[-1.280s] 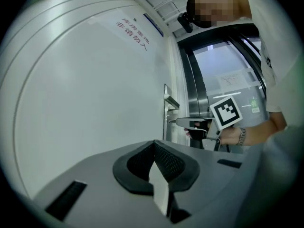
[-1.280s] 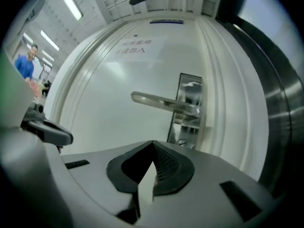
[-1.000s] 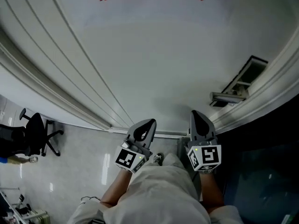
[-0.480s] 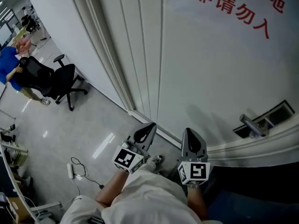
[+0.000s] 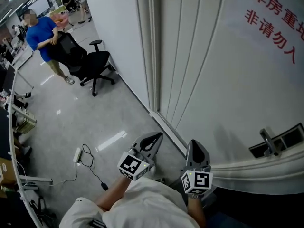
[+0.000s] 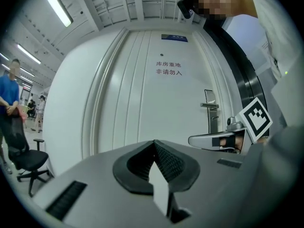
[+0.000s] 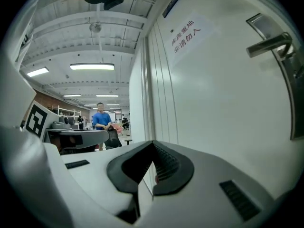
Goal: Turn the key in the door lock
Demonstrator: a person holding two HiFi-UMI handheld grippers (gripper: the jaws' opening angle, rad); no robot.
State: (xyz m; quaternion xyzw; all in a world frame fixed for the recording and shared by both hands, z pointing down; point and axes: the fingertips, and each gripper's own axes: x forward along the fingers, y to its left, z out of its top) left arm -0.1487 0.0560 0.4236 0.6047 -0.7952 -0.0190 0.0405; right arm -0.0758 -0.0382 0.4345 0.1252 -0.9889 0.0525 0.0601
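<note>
Both tools are held low in front of a white door (image 5: 223, 89). It's smooth and matte, with long moulded grooves run down its length. The left gripper (image 5: 153, 139) is closed up: its black ribbed pads (image 6: 168, 158) are pressed tip to tip with nothing caught between them. Same deal for the right gripper (image 5: 194, 146), with its jaws brought together and nothing held. Both are made as grey plastic wedges, each backed by a cube with square markers.

The lock is found toward the right edge of the head view. There a dark rectangular lock plate (image 5: 289, 137) is set into the door, with a silvery metal lever handle (image 5: 267, 140) sticking out of it. It's placed well apart from both grippers, off to the right of the right one. Whether a key is sat in it can't be made out, it's just too small.

Red Chinese lettering (image 5: 278, 25) is printed high on the door, and a small blue sign (image 6: 174, 37) is fixed above it. Off to the left a glossy pale grey floor (image 5: 95, 122) is seen. A black swivel office chair (image 5: 90, 63) is parked there, and a person in a blue shirt (image 5: 40, 32) is stood right behind it. A white power strip (image 5: 77, 155) with a thin black cable is left lying on the floor nearer the grippers.
</note>
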